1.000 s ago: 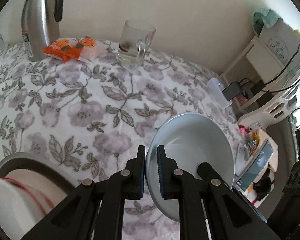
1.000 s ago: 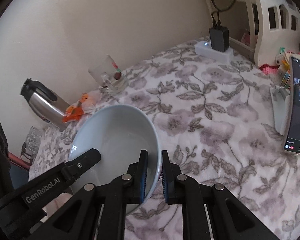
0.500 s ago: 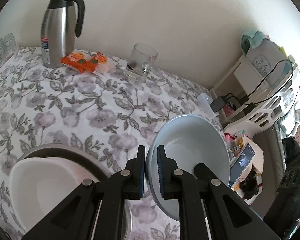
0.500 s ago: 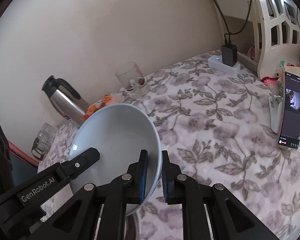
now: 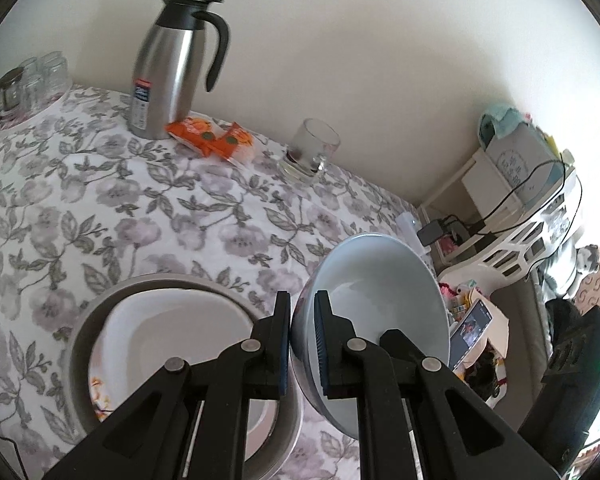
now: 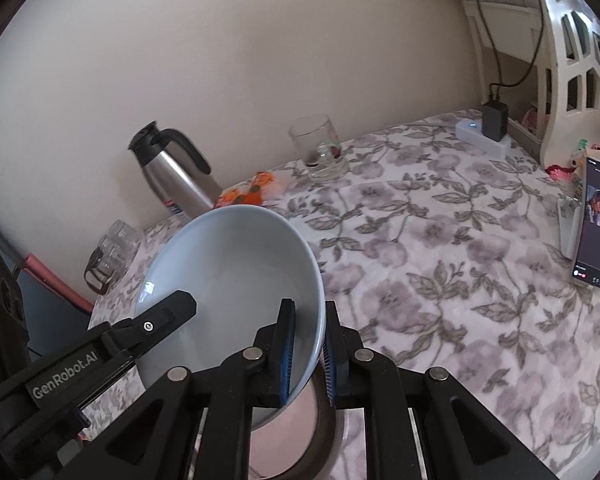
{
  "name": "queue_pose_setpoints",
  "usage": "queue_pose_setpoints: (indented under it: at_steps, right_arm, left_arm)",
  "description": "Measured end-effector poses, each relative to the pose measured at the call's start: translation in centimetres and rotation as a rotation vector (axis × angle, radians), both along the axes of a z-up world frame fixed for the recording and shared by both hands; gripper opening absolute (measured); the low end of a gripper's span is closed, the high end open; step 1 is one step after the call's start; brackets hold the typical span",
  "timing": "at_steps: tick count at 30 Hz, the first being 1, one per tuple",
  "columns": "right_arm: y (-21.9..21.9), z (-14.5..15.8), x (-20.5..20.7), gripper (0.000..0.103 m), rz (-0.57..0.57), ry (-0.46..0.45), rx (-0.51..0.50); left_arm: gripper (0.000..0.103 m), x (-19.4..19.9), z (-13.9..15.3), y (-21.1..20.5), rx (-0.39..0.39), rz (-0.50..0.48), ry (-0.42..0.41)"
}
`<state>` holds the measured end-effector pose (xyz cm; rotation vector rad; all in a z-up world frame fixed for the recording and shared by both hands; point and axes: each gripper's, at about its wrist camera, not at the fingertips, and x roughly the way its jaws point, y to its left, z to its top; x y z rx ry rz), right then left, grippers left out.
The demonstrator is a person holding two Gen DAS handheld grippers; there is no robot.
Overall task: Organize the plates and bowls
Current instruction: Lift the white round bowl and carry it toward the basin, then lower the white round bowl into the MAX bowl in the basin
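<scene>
Bowl [image 5: 376, 304] first: in the left wrist view the pale blue dish is hanging tilted in the air above the flowered tablecloth [image 5: 148, 216], its hollow facing the camera. The left gripper [image 5: 302, 344] is pinching its near rim — one blue-padded finger is sitting outside the wall, the other inside, with only the rim between them. The finger of the other gripper is reaching into the bowl from the lower right. Just to the left and below, a white plate [image 5: 168, 336] is lying inside a wider grey dish [image 5: 80, 344]; the bowl is beside them, and whether it is touching them cannot be told. Along the wall at the back, a steel jug [image 5: 168, 68] is standing upright, orange snack packets [image 5: 210, 136] are lying just beside its foot, and a glass mug [image 5: 310, 154] is standing further right. Small glasses [image 5: 32, 80] are clustered at the far left corner.

In the right wrist view the same bowl [image 6: 236, 280] is filling the lower middle, tipped so its inside is showing. The right gripper [image 6: 306, 356] is clamping the rim nearest the camera — one finger inside, one outside, closed tight on the wall. The left gripper [image 6: 168, 312] is entering from the lower left and holding the opposite rim. Under the bowl, part of a grey dish [image 6: 326, 412] with something pale in it is peeking out. A phone [image 6: 596, 220] is standing propped at the right edge of the table, and a charger [image 6: 494, 120] is sitting in a white power strip [image 6: 470, 130] at the far end.
</scene>
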<state>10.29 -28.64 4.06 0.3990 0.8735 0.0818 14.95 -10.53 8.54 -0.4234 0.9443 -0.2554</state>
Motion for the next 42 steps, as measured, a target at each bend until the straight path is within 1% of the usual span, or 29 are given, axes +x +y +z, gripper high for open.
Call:
queue_pose_setpoints:
  at_steps: [6, 10, 21, 28, 33, 42]
  right_arm:
    - [3.1, 0.5, -0.8, 0.014, 0.04, -0.007, -0.023]
    - [4.9, 0.7, -1.0, 0.014, 0.062, -0.007, -0.041]
    - [8.8, 0.6, -1.6, 0.014, 0.11, 0.002, -0.069]
    - [9.8, -0.2, -1.6, 0.014, 0.123, 0.021, -0.073]
    - [10.2, -1.2, -1.4, 0.014, 0.128, 0.049, -0.084]
    - [9.7, -2.7, -0.8, 0.014, 0.113, 0.091, -0.084]
  left_arm:
    - [0.012, -1.5, 0.2, 3.2, -0.021, 0.039, -0.014]
    - [0.012, -2.2, 0.1, 5.3, -0.05, 0.064, -0.012]
    - [0.012, -3.5, -0.6, 9.1, -0.096, 0.111, -0.001]
    - [0.012, -3.7, -1.6, 10.2, -0.108, 0.117, 0.024]
    - [0.012, -3.4, -2.8, 10.4, -0.108, 0.119, 0.064]
    - [0.012, -2.8, -4.1, 9.8, -0.089, 0.1, 0.107]
